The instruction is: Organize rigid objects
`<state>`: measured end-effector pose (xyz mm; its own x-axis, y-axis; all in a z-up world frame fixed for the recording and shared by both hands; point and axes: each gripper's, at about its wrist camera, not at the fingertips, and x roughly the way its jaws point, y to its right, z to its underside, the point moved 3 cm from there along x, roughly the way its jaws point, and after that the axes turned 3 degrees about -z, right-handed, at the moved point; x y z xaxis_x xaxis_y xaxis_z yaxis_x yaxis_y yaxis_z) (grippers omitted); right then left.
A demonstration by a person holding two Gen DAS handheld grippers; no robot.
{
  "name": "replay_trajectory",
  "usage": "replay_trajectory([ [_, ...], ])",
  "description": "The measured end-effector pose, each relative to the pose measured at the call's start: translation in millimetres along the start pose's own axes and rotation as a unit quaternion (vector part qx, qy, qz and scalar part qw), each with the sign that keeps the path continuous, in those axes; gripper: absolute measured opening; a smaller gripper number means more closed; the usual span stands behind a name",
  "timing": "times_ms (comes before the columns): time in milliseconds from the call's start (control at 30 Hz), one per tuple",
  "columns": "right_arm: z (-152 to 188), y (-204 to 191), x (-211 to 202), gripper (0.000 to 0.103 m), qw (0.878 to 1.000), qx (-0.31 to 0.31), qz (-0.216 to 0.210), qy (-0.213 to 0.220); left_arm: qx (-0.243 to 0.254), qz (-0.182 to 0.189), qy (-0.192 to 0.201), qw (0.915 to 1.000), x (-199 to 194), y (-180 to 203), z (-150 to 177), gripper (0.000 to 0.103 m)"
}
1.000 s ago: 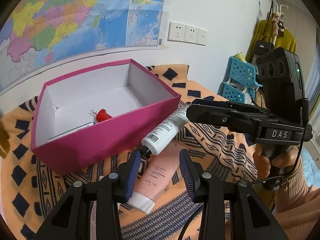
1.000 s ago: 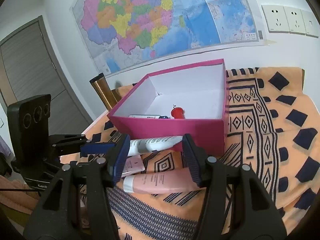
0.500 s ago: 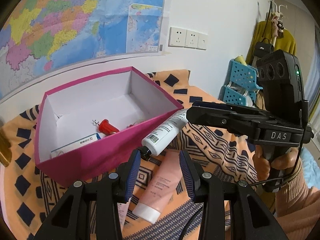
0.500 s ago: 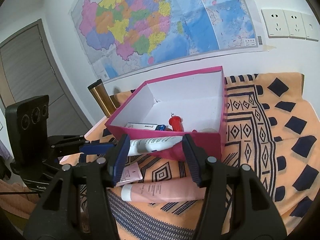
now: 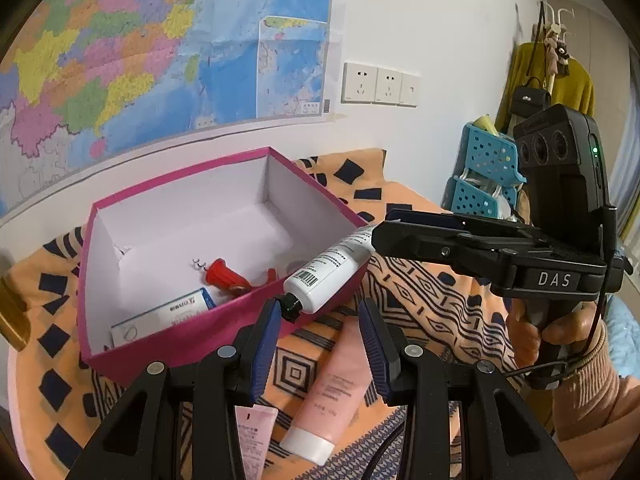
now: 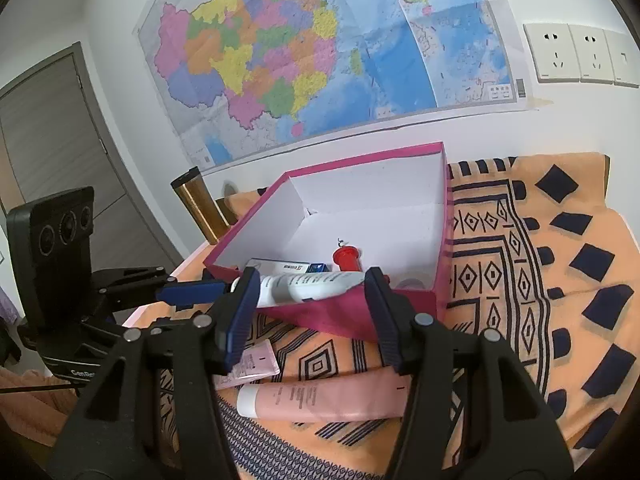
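Note:
A white tube with a black cap [image 5: 328, 272] is held between both grippers, raised over the near wall of the pink box [image 5: 192, 340]. My left gripper [image 5: 320, 340] touches its black cap end; my right gripper [image 6: 310, 308] holds the tube's body [image 6: 308, 286], with jaws wide. The box holds a red corkscrew [image 5: 224, 278] and a small blue-and-white carton [image 5: 160, 314]. A pink tube [image 5: 336, 396] and a smaller pink tube [image 5: 254, 436] lie on the cloth in front of the box.
The table has an orange patterned cloth [image 6: 540, 280]. A gold tumbler [image 6: 200, 204] stands left of the box. A blue basket [image 5: 484, 176] sits at the far right. A wall with a map and sockets is behind.
Both grippers have risen with the white tube. It has moved from the cloth beside the box up to the level of the box's near rim.

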<state>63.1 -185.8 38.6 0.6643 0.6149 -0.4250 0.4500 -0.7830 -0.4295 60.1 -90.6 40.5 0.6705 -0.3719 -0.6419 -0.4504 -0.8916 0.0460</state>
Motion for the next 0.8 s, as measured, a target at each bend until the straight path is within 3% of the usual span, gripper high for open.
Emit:
replay_trajectory([
  [800,-13,14,15,0.057,1.000,0.008,0.010,-0.003,-0.003,-0.009,-0.005,0.9999,21,-14,-18,0.040],
])
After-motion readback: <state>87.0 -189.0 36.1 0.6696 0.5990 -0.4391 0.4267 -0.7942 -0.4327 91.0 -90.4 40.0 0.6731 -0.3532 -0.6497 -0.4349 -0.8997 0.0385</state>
